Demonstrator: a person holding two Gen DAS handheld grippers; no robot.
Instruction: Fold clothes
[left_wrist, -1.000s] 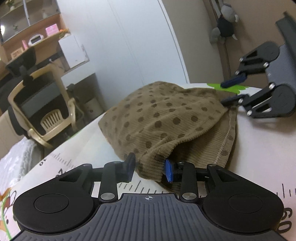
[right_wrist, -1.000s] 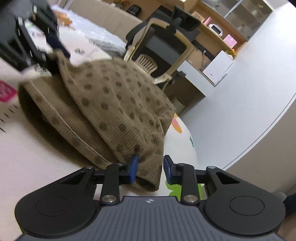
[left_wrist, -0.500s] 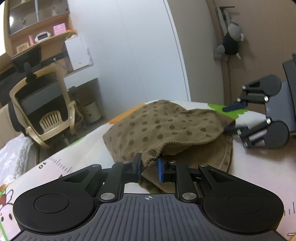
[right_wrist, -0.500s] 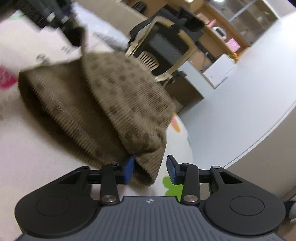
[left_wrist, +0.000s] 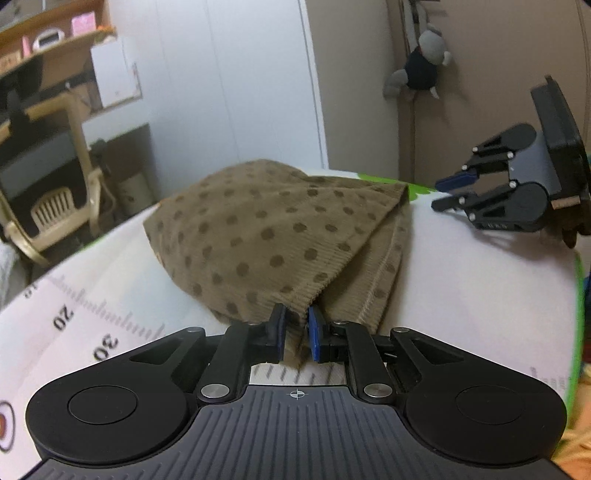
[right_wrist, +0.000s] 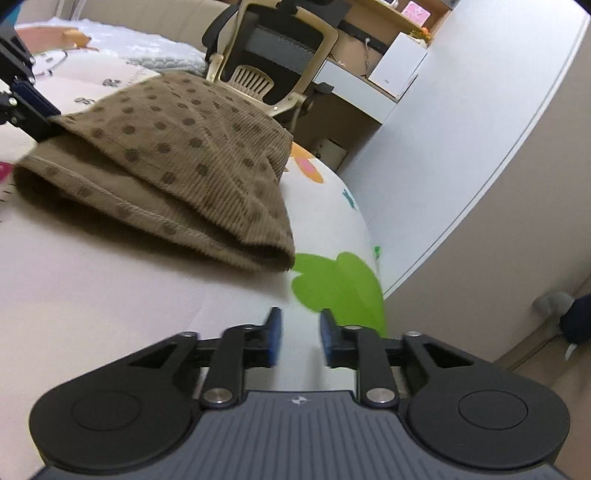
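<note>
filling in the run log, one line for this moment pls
step: fold | left gripper: shut on brown dotted garment corner | right gripper: open, off cloth | garment: folded over on mat

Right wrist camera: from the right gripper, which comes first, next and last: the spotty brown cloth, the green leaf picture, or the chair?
1. Green leaf picture, on the mat just ahead of the right gripper.
2. Spotty brown cloth, ahead to the left.
3. Chair, behind the cloth.

The left claw (left_wrist: 295, 334) is pinched nearly closed low in front, while the right claw (right_wrist: 298, 338) hangs parted and empty.
</note>
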